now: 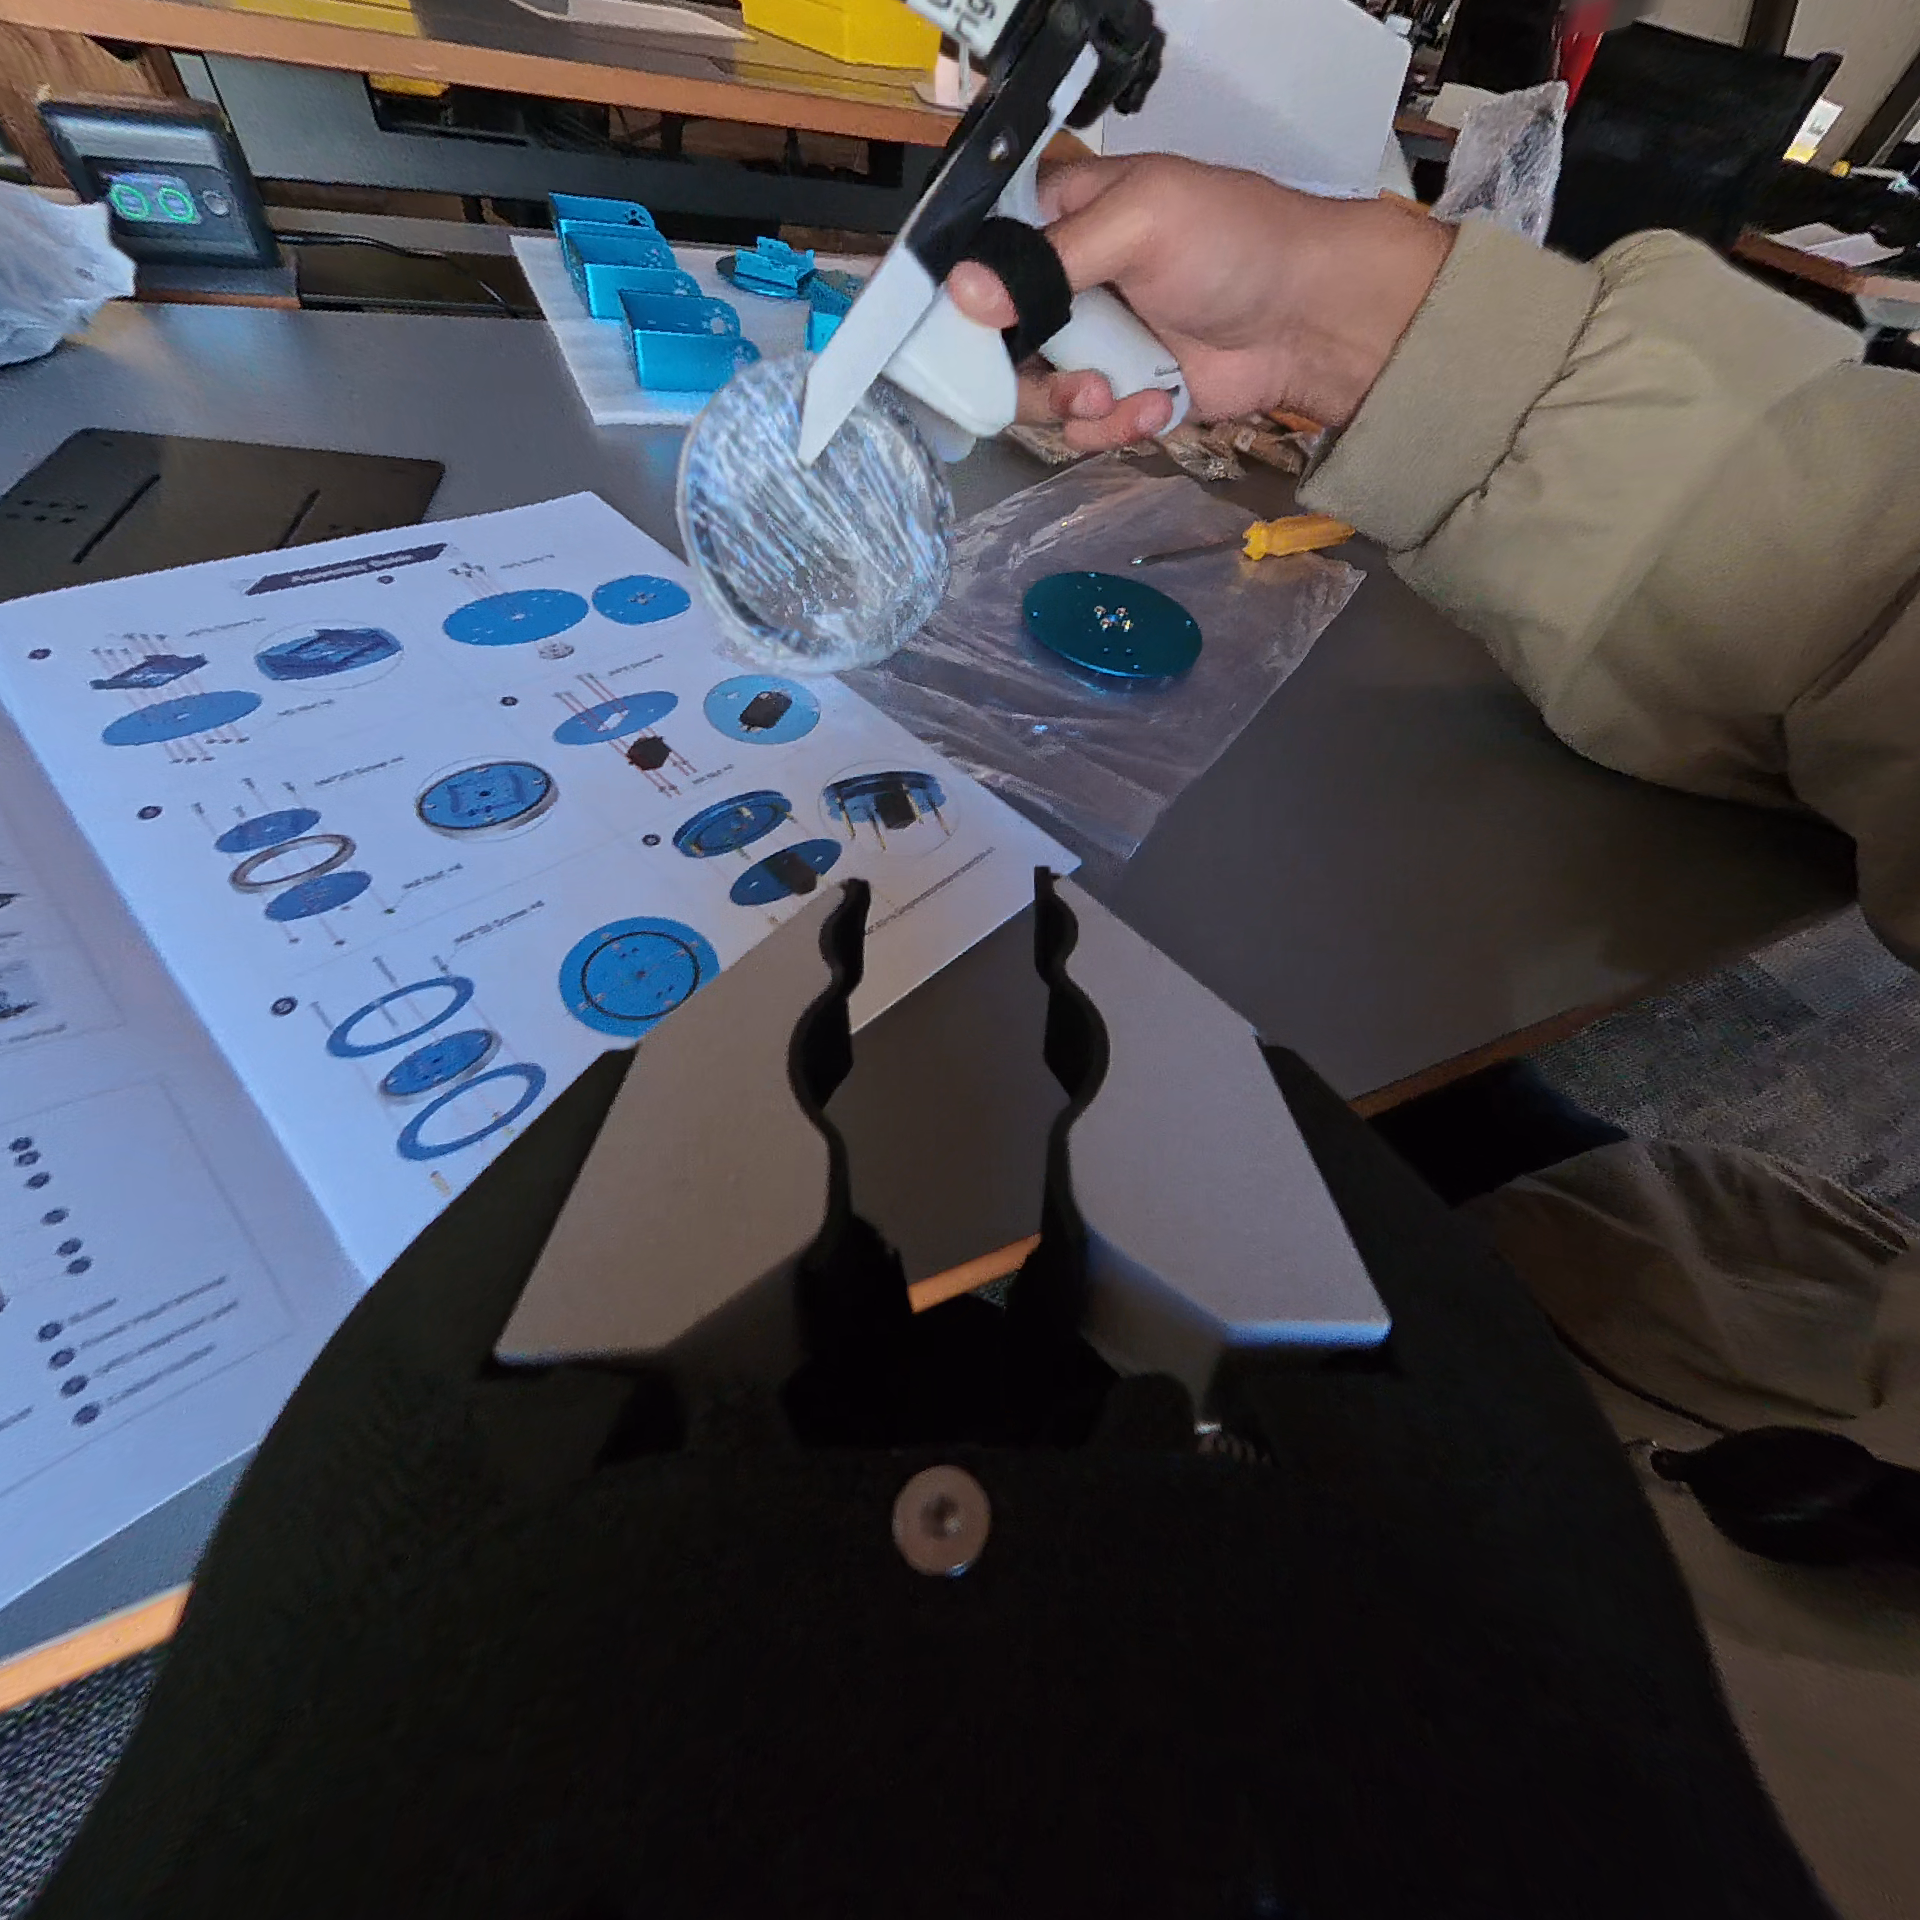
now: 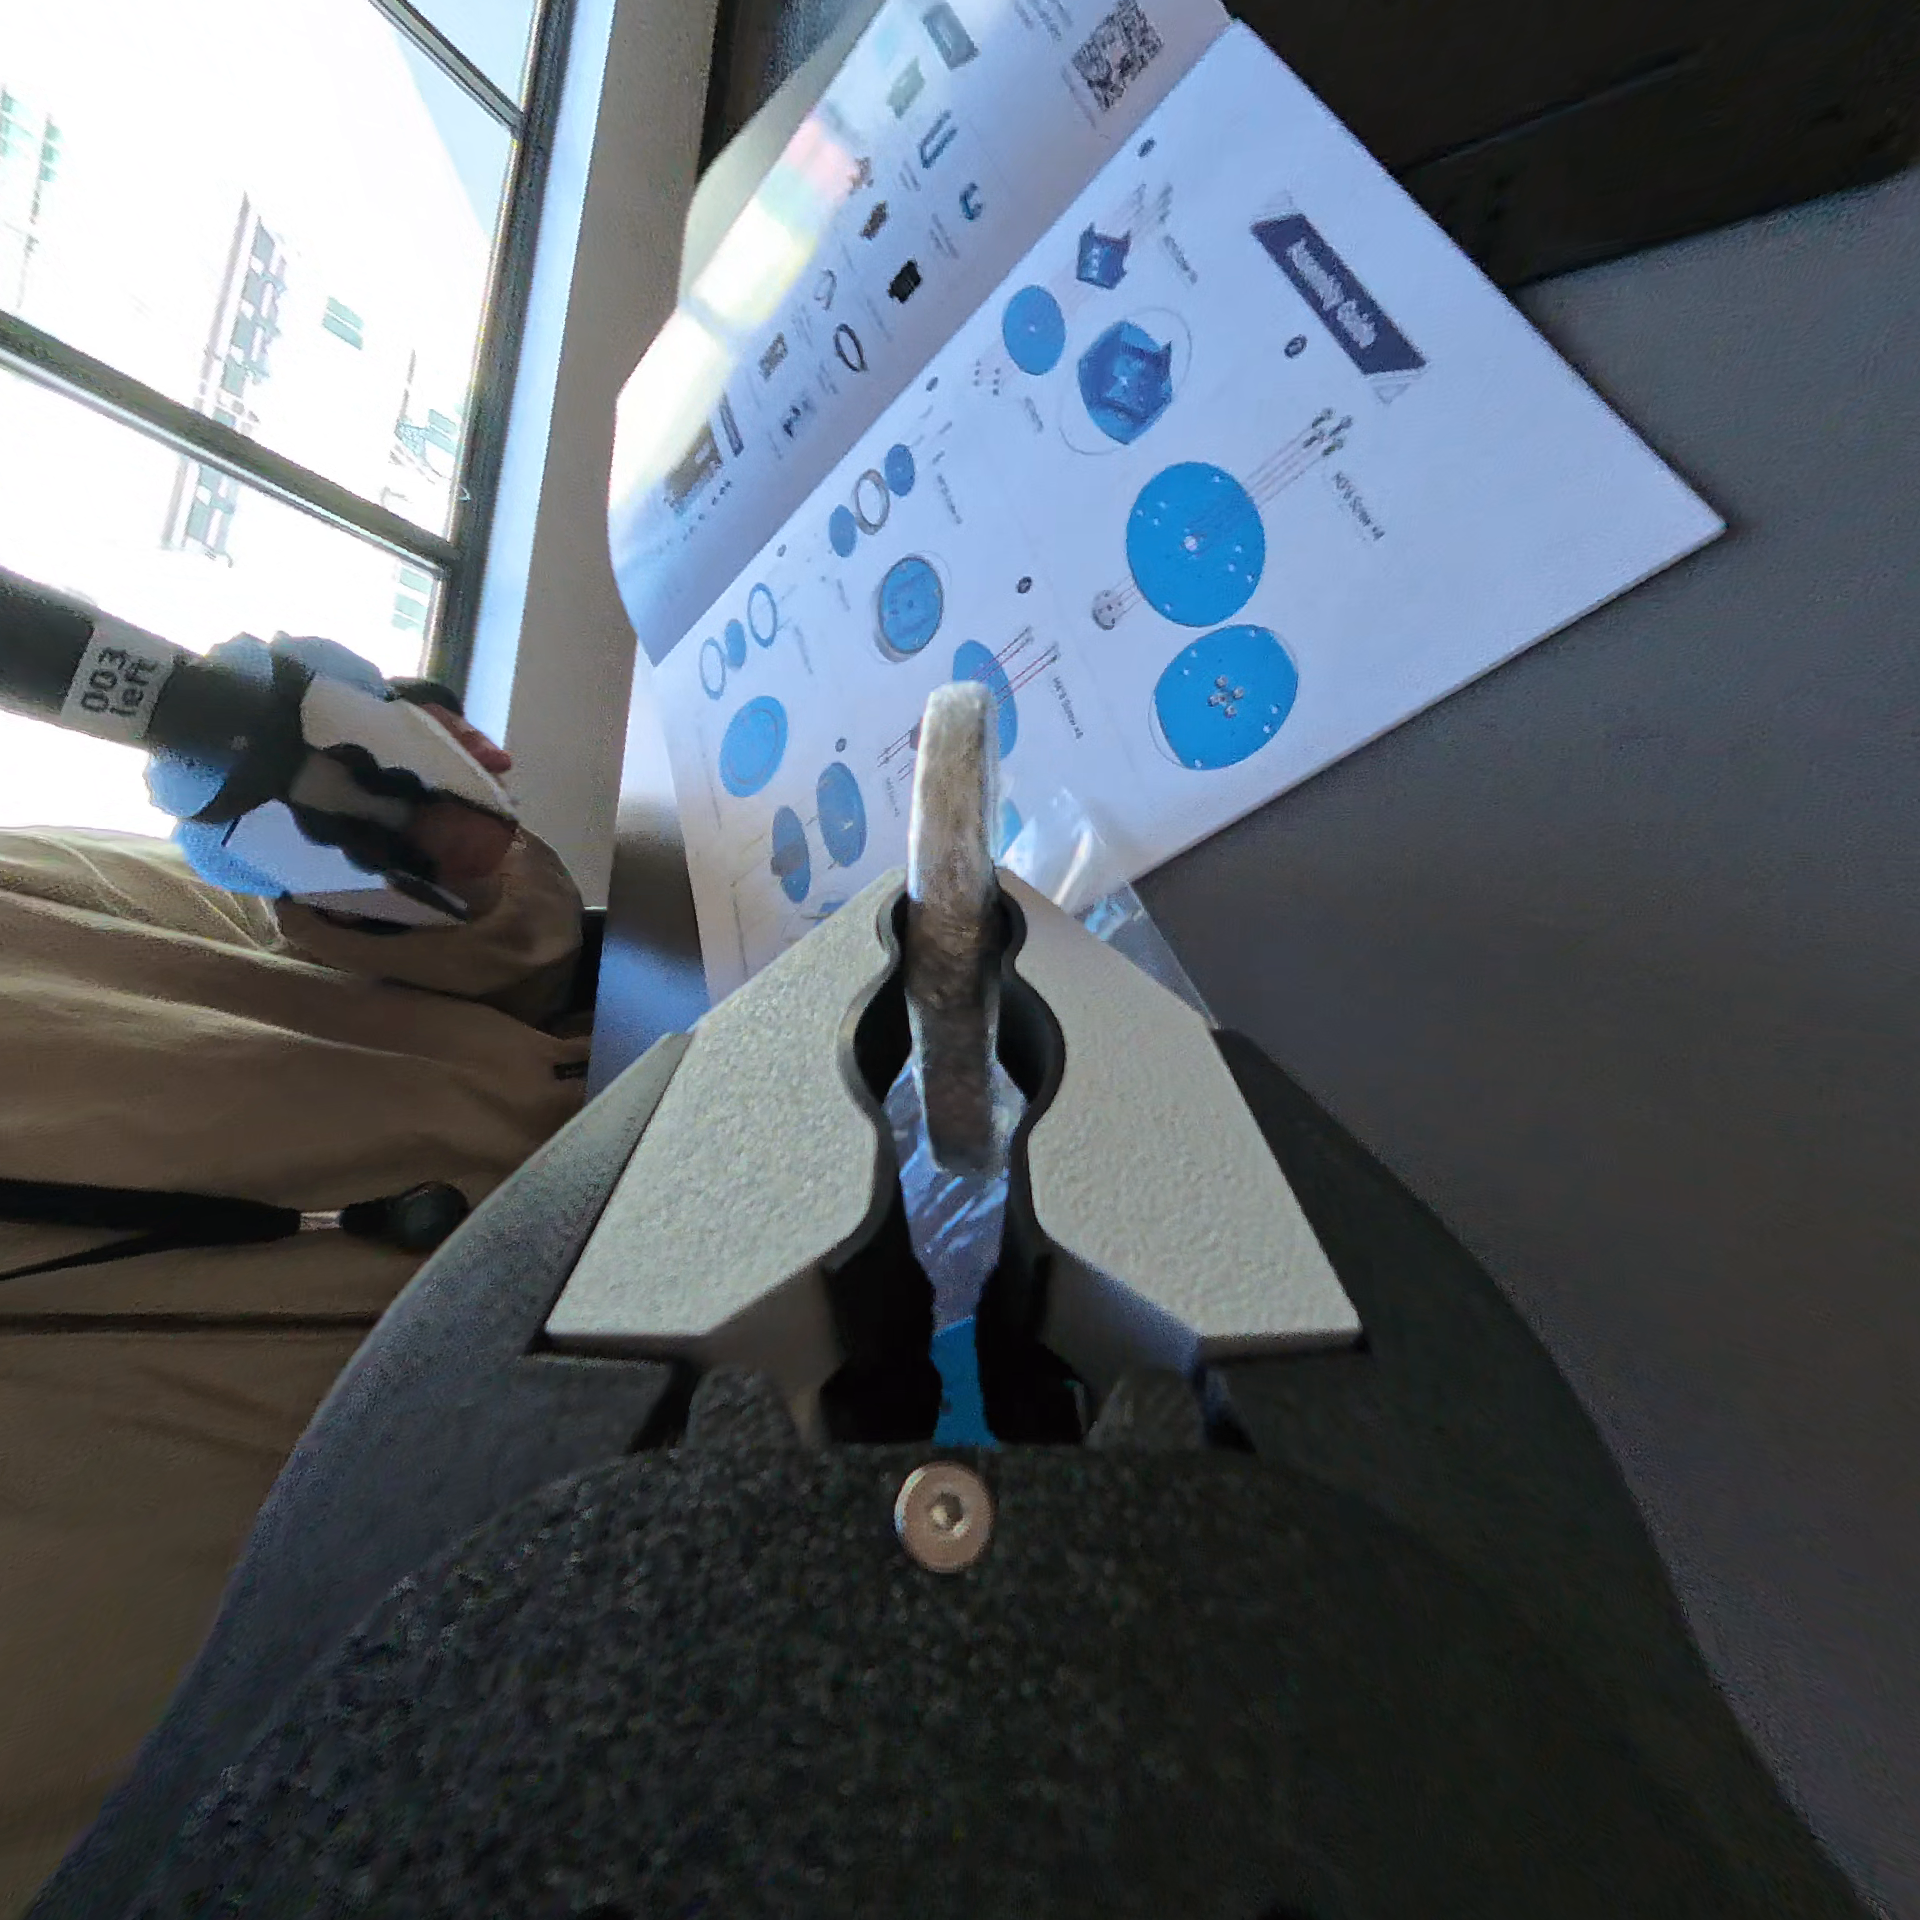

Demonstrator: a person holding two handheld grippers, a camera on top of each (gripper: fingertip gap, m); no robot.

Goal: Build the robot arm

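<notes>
My right gripper (image 1: 821, 436) is shut on a round disc wrapped in clear plastic (image 1: 816, 520) and holds it tilted above the grey table (image 1: 1403, 779). In the right wrist view the disc (image 2: 956, 831) stands edge-on between the fingers of that gripper (image 2: 951, 894), with plastic wrap trailing back between them. My left gripper (image 1: 945, 894) is open and empty over the table's front edge, beside the printed sheet (image 1: 416, 831). It also shows at the left of the right wrist view (image 2: 478, 847). A blue metal disc (image 1: 1112, 629) lies on a clear plastic bag (image 1: 1091, 727), just right of the held disc.
The sheet with blue diagrams also fills the right wrist view (image 2: 1195, 468). A yellow-handled screwdriver (image 1: 1294, 535) lies behind the bag. Several blue brackets (image 1: 655, 301) sit on white foam at the back. A black plate (image 1: 208, 499) lies at left. A small screen device (image 1: 156, 197) stands far left. The grippers' ends are close to 20 cm from one another.
</notes>
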